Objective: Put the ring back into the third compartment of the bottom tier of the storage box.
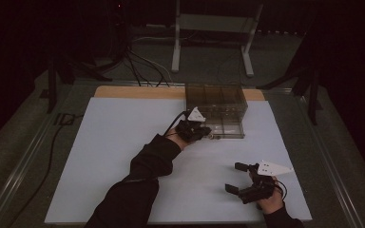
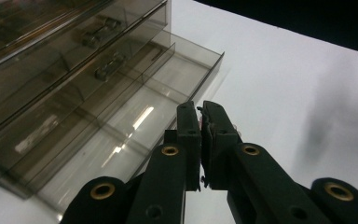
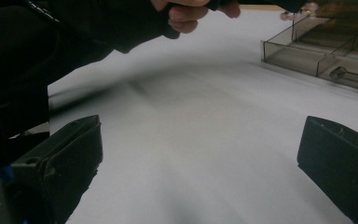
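- Left hand-held gripper: jaws pinched nearly together on something tiny and pinkish, too small to make out, right at the open bottom drawer of the smoky clear drawer box.
- Right hand-held gripper: jaws spread wide, nothing between, low over the white table, well apart from the box.

A wooden table carries a big white sheet covering nearly all its top. A smoky clear plastic drawer cabinet stands on the sheet near the far edge, its lowest drawer pulled open
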`<state>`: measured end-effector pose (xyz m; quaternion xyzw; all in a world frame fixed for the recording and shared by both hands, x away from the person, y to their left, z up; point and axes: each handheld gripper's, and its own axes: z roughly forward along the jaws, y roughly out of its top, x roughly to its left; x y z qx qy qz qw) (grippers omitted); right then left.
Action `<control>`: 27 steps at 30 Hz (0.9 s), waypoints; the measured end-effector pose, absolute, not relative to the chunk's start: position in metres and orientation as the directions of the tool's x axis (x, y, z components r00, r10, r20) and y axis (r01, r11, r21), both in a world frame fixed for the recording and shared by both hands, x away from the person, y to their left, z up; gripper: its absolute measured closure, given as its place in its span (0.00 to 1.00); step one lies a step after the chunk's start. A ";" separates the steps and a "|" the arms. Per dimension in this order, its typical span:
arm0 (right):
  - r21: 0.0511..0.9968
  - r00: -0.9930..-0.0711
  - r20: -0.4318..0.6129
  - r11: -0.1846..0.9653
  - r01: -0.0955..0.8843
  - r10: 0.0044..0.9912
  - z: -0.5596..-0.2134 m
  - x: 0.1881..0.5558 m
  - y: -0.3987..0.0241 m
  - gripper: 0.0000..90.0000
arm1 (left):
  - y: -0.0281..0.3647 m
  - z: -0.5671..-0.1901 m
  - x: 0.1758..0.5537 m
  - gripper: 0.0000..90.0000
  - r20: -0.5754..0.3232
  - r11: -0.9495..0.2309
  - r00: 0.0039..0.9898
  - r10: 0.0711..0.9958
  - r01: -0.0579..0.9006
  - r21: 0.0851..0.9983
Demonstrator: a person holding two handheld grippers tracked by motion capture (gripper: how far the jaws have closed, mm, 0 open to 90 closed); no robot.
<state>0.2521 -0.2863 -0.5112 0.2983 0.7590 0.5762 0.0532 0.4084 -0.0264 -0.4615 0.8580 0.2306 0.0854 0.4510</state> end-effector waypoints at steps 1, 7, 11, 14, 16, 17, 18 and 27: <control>0.906 -0.816 0.264 0.158 0.393 0.514 -0.511 0.252 -0.286 0.00 | -0.029 -0.461 0.409 0.98 -0.061 -0.486 0.880 0.471 0.316 0.815; 0.908 -0.816 0.262 0.156 0.390 0.516 -0.511 0.252 -0.287 0.00 | -0.041 -0.458 0.413 0.98 -0.068 -0.477 0.882 0.466 0.316 0.820; 0.907 -0.815 0.264 0.155 0.392 0.516 -0.511 0.252 -0.287 0.00 | -0.049 -0.456 0.415 0.98 -0.066 -0.477 0.884 0.463 0.312 0.822; 0.907 -0.815 0.265 0.154 0.393 0.516 -0.511 0.252 -0.288 0.00 | -0.054 -0.454 0.419 0.98 -0.077 -0.470 0.884 0.461 0.316 0.824; 0.907 -0.815 0.266 0.153 0.393 0.515 -0.511 0.252 -0.288 0.00 | -0.058 -0.453 0.420 0.98 -0.072 -0.470 0.885 0.460 0.311 0.826; 0.908 -0.815 0.267 0.148 0.391 0.514 -0.511 0.252 -0.288 0.00 | -0.060 -0.452 0.420 0.98 -0.074 -0.470 0.886 0.457 0.311 0.826; 0.908 -0.815 0.267 0.148 0.392 0.515 -0.511 0.252 -0.289 0.00 | -0.062 -0.452 0.420 0.98 -0.070 -0.472 0.888 0.454 0.306 0.827; 0.907 -0.815 0.268 0.151 0.394 0.514 -0.511 0.252 -0.289 0.00 | -0.076 -0.453 0.425 0.98 -0.075 -0.469 0.887 0.456 0.311 0.827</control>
